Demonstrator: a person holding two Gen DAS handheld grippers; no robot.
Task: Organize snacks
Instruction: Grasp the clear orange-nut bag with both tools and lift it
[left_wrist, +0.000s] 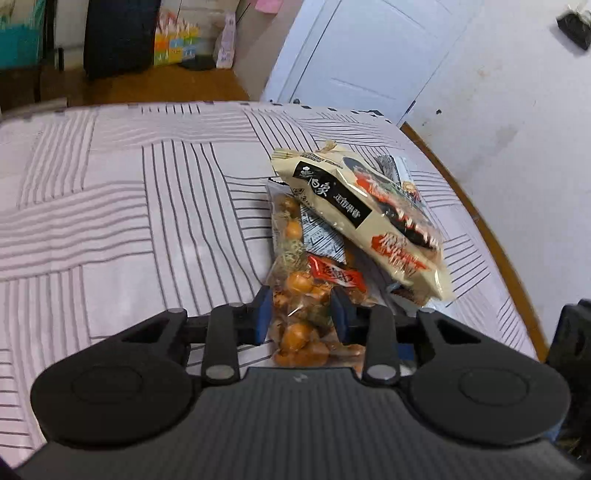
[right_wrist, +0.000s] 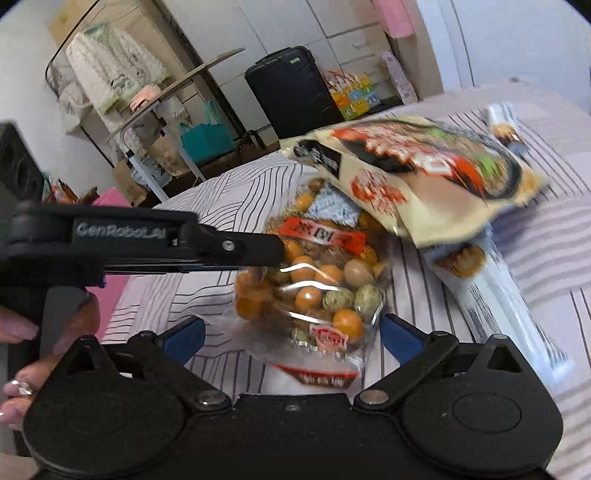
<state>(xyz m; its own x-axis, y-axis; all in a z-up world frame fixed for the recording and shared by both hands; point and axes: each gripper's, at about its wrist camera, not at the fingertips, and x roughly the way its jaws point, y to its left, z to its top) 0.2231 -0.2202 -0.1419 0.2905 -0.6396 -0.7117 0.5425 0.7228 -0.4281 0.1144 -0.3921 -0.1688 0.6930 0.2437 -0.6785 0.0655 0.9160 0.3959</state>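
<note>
Striped bedspread (left_wrist: 110, 206) carries a small heap of snacks near the wall side. Left gripper (left_wrist: 300, 314) has its blue pads pressed on a clear bag of orange and green balls (left_wrist: 299, 295). Cream noodle packet (left_wrist: 362, 221) lies tilted across that bag's far end. Right gripper (right_wrist: 291, 336) hangs over the bag's near end, jaws wide apart, touching nothing.

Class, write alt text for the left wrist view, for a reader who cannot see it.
The black left gripper with blue pads is closed on a clear plastic bag of orange and green round snacks lying on a pale striped bedsheet. A cream instant-noodle packet leans across the bag's far end, beside a white wall.
</note>
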